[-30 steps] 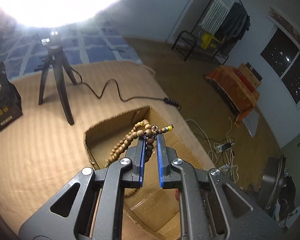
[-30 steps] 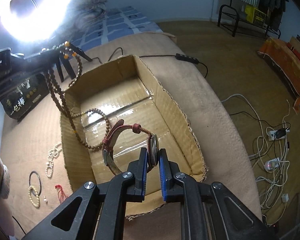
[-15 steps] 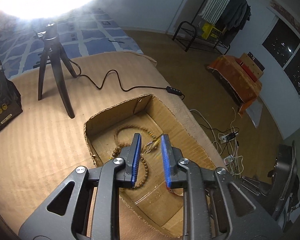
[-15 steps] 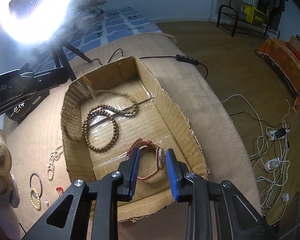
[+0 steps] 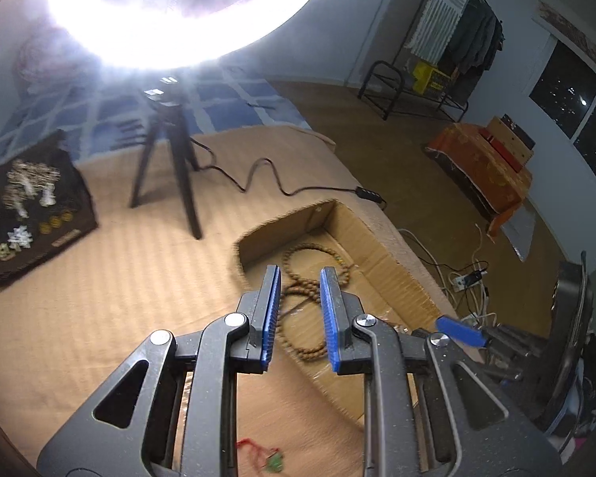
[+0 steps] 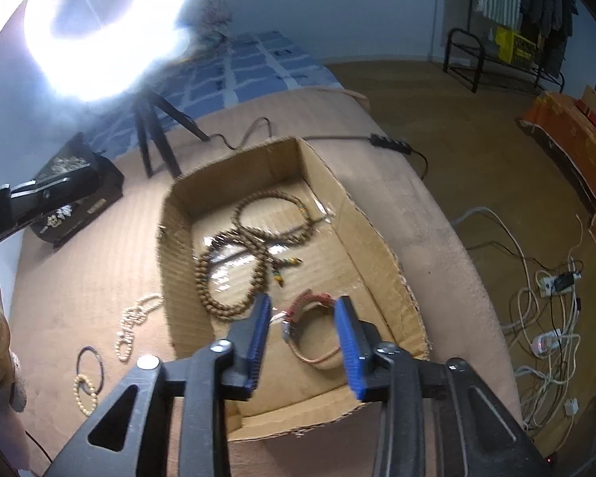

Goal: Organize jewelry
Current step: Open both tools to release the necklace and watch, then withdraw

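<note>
We see a tan ribbed bed cover (image 6: 79, 270), ring light (image 6: 99, 31) glaring, both claws, left (image 5: 298, 314) and right (image 6: 304, 342), spread empty, wooden bead necklace (image 6: 254, 246) and red watch (image 6: 310, 330) inside the cardboard box (image 6: 377, 254), pearl strands (image 6: 133, 322) beside it, cables (image 6: 544, 318) on the floor.

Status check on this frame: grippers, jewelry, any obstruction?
Left hand-held gripper open, right hand-held gripper open. Bead necklace and watch inside cardboard box. Nothing blocking.

right gripper (image 6: 302, 312) gapes above the cardboard box (image 6: 371, 238) — wooden bead necklace (image 6: 254, 246) and red-strapped watch (image 6: 312, 332) inside.
</note>
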A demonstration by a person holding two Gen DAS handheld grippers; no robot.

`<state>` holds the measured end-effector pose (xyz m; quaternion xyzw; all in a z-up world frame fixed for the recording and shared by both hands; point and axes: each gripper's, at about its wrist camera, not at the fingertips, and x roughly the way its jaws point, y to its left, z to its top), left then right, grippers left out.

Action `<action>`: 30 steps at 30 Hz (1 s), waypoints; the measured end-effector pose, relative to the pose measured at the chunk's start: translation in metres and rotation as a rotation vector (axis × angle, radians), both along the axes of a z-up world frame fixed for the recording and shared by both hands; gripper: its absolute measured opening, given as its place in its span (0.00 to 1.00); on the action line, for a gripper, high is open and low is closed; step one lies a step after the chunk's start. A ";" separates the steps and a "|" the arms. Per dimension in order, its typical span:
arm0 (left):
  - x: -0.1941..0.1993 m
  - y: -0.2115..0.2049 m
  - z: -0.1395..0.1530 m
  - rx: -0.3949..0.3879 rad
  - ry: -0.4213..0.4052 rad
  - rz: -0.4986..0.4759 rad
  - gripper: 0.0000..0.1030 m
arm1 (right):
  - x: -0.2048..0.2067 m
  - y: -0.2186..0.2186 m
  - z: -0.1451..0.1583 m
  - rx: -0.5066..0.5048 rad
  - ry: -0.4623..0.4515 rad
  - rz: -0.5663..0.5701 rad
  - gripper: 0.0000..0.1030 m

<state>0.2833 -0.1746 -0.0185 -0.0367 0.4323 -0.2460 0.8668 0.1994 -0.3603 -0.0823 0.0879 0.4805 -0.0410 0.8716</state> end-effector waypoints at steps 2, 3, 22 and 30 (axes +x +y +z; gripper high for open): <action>-0.006 0.016 0.007 0.005 -0.019 0.019 0.19 | -0.001 0.006 0.005 -0.007 -0.022 0.019 0.48; -0.008 0.023 0.009 0.006 -0.024 0.029 0.19 | -0.002 0.010 0.006 -0.008 -0.033 0.035 0.48; -0.084 0.172 -0.018 0.040 0.003 0.226 0.44 | -0.022 0.092 0.004 0.007 -0.056 0.302 0.63; -0.112 0.193 -0.062 0.030 0.109 0.268 0.67 | -0.031 0.120 -0.015 0.048 0.014 0.374 0.63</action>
